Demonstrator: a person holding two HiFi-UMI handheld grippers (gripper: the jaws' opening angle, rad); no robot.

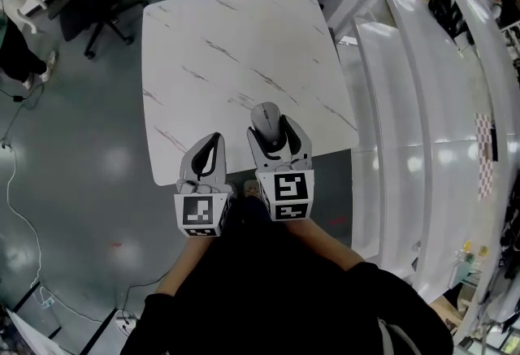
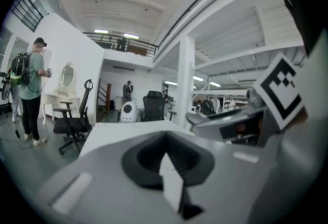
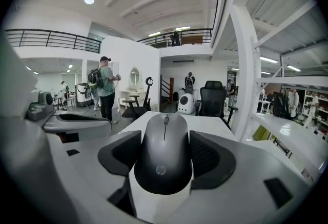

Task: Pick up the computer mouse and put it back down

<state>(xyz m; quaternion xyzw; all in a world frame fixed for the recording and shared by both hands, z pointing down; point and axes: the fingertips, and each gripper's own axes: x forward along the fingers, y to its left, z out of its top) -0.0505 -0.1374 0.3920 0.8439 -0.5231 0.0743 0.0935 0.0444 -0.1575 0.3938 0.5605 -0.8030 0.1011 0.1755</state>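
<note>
The jaws of my right gripper (image 3: pixel 165 138) are clamped on the computer mouse (image 3: pixel 164 166). The dark pads press its two long flanks, and its wheel end points away from me toward 12 o'clock. I judge that grip sensible: across the narrow width the mouse cannot roll, and its underside stays free to meet the surface flat. The mouse is at the 6 o'clock part of the white marbled worktop (image 1: pixel 236 45), close to the near edge, so my reach is short. I cannot tell whether its base is touching the worktop or raised just off it, so I cannot say which half of the task I am in.

My left gripper (image 2: pixel 166 161) has its jaws pressed together with nothing between them. It sits just beside the right gripper at its 9 o'clock, over the worktop's near edge. I read that as parking: this is a one-gripper job, and there it keeps out of the way of lifting and lowering.
</note>
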